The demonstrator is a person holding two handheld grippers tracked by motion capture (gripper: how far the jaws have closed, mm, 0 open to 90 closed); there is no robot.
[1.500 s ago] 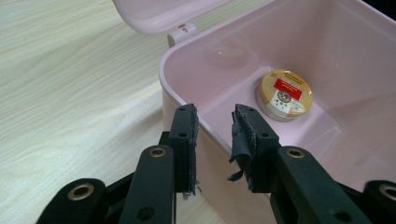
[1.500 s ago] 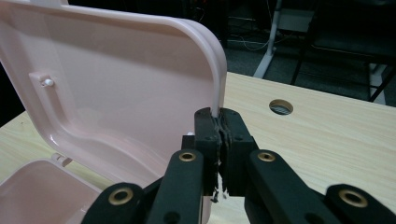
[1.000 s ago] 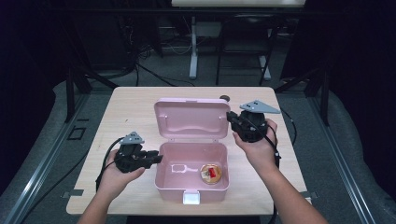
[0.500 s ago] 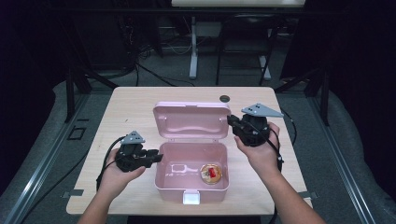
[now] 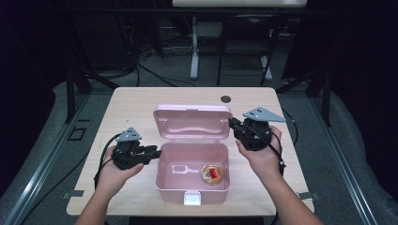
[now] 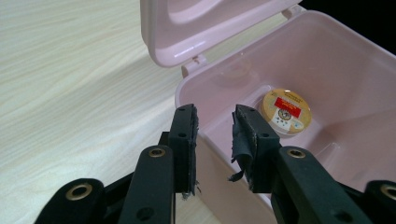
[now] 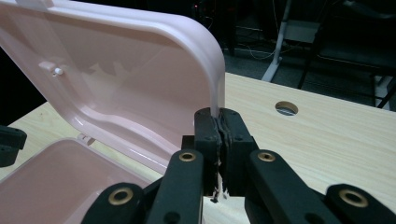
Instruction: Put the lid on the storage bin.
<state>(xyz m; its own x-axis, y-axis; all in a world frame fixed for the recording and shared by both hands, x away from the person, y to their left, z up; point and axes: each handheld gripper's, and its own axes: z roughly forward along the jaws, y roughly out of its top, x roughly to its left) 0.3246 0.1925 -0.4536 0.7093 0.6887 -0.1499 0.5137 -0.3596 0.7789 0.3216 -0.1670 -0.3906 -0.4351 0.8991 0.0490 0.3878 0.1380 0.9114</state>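
The right tool [image 5: 236, 126], pinching the pink plastic box's hinged lid [image 5: 193, 122] at centre frame, has been tipping it forward to close; the left tool [image 5: 155, 152] is straddling the box wall [image 5: 159, 161], spread.

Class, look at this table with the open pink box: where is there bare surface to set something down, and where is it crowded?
Bare wood lies behind the raised lid, around the round table hole, and along the far-left part of the table. Inside the pink box, the left floor is free; a round tin takes the right. Beside the box it is crowded: the left tool and right tool flank it.

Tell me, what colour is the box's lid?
Pale pink, like the box itself; the lid shows best in the right gripper view.
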